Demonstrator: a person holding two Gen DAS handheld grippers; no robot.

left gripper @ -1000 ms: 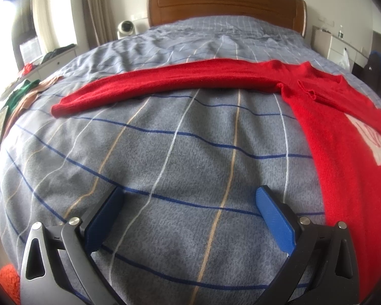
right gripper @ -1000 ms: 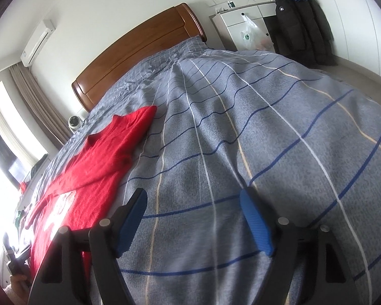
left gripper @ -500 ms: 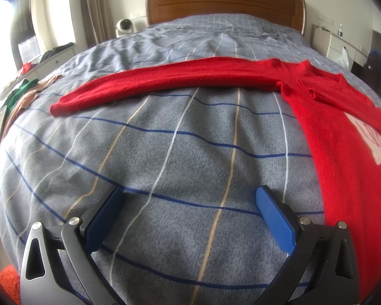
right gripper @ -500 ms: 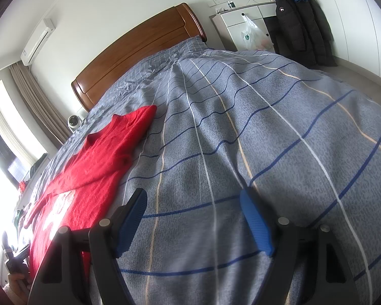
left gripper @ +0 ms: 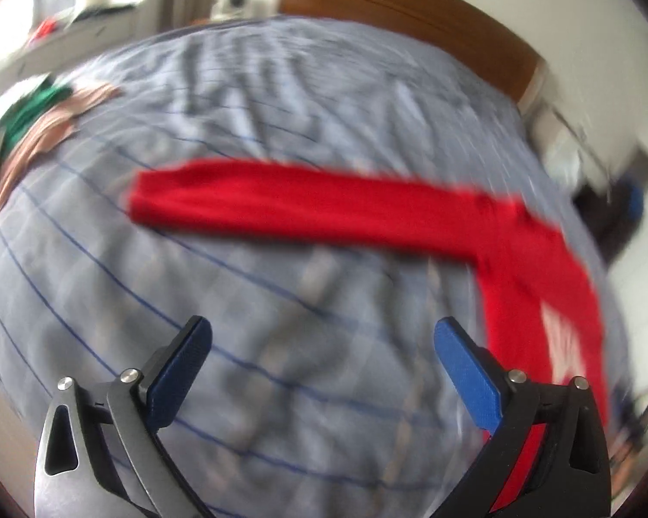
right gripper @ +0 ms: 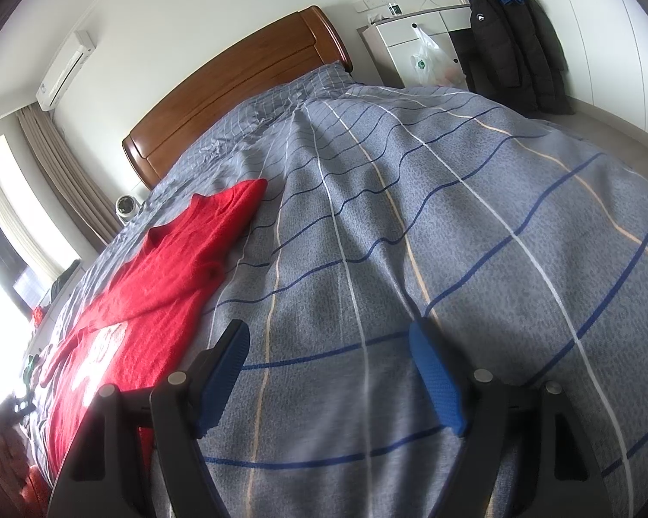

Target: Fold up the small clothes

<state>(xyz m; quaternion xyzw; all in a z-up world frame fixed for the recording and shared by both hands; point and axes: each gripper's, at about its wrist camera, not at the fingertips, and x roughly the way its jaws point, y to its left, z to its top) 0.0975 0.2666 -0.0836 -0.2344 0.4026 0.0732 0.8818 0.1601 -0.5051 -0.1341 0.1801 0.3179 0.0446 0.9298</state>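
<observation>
Sweater (left gripper: 410,216), red, lies flat on bed (right gripper: 410,224), mid-frame in the blurred left view, left side of the right view (right gripper: 160,276). Left gripper (left gripper: 324,367) and right gripper (right gripper: 328,371), bottom of frame: jaws wide apart, holding nothing, above bare bedding.

My left gripper (left gripper: 322,362) has two flat blue pads (left gripper: 465,371) with a fine dotted texture, each bolted to a dark grey metal arm. Round silver screws sit at the arm joints, and each arm has a triangular cut-out. My right gripper (right gripper: 329,377) looks the same: blue textured pads (right gripper: 433,377), black arms, silver screws.
</observation>
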